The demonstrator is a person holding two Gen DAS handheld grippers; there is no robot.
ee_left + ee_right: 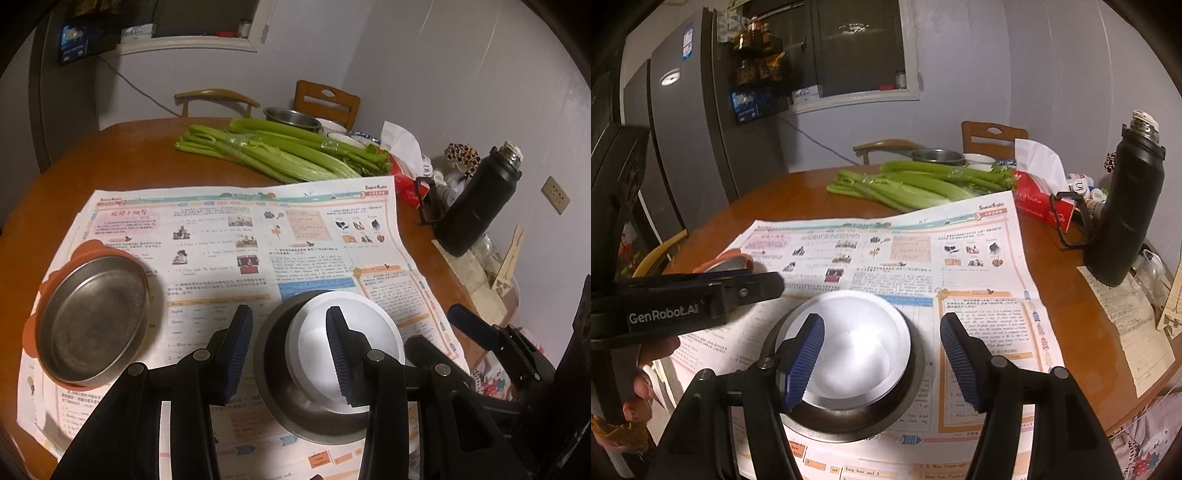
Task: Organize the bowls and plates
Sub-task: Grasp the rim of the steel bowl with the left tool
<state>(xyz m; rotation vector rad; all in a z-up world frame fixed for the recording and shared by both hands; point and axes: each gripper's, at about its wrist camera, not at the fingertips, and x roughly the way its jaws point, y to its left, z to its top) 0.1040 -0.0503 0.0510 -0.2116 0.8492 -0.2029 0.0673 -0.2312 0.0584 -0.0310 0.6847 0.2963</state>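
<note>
A white bowl (369, 321) sits nested inside a steel bowl (295, 417) on a newspaper (229, 229). My left gripper (290, 354) hangs open over the steel bowl's left rim, one finger above the white bowl and the other outside, pads clear of the rim. To the left a shallow steel plate (96, 317) rests on an orange scalloped plate (55, 280). In the right wrist view my right gripper (882, 362) is open above the white bowl (857, 339) and the steel bowl (849, 424), straddling its right rim without touching. The left gripper (772, 286) shows from the side.
Celery (280, 151), a steel bowl (295, 118) and small dishes lie at the back of the round wooden table (110, 158). A red tissue box (1038, 206) and a black flask (1123, 206) stand at the right. Chairs, a fridge (694, 147) and walls surround the table.
</note>
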